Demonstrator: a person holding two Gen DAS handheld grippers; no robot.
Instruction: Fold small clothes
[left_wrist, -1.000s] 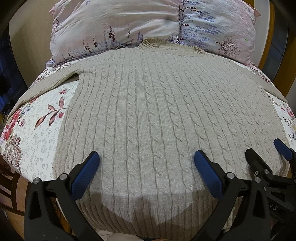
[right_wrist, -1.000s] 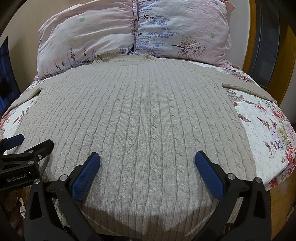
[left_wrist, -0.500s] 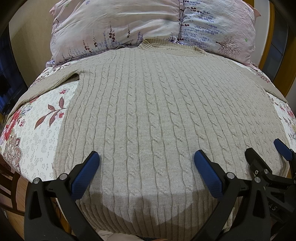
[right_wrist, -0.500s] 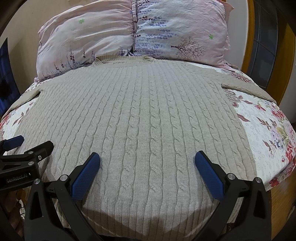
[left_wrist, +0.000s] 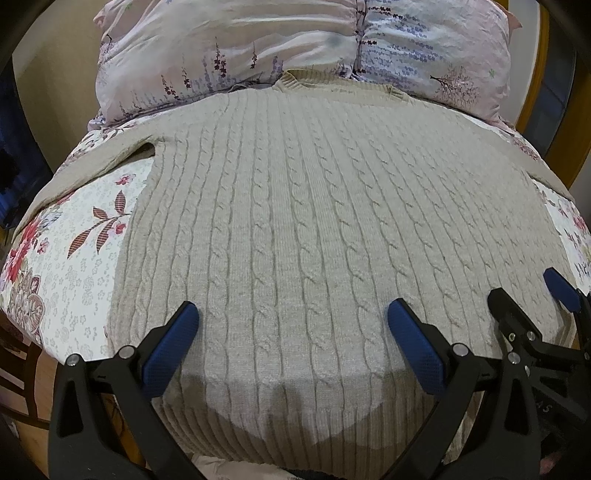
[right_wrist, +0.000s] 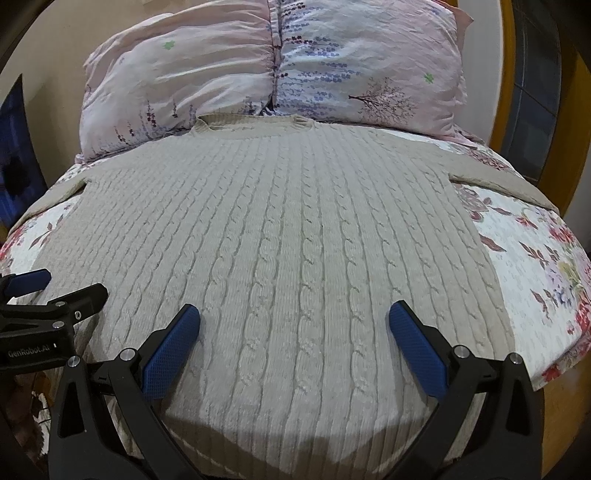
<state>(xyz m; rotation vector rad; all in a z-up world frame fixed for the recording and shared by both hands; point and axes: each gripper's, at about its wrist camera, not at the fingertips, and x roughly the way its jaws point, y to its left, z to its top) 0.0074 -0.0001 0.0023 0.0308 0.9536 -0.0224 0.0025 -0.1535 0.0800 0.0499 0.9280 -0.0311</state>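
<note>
A beige cable-knit sweater (left_wrist: 303, 221) lies flat on the bed, collar toward the pillows, sleeves spread to both sides; it also fills the right wrist view (right_wrist: 288, 236). My left gripper (left_wrist: 291, 332) is open and empty, hovering over the sweater's hem on its left half. My right gripper (right_wrist: 293, 332) is open and empty over the hem's right half. The right gripper shows at the right edge of the left wrist view (left_wrist: 528, 302); the left gripper shows at the left edge of the right wrist view (right_wrist: 55, 291).
Two pink floral pillows (right_wrist: 273, 66) lie behind the collar. A floral bedspread (left_wrist: 70, 266) shows on both sides of the sweater (right_wrist: 532, 266). A yellow wooden frame (right_wrist: 524, 74) stands at the right. The bed's front edge is just below the hem.
The right wrist view has tilted slightly, so the pillows sit a little lower in frame. The left gripper and the sweater have not moved.
</note>
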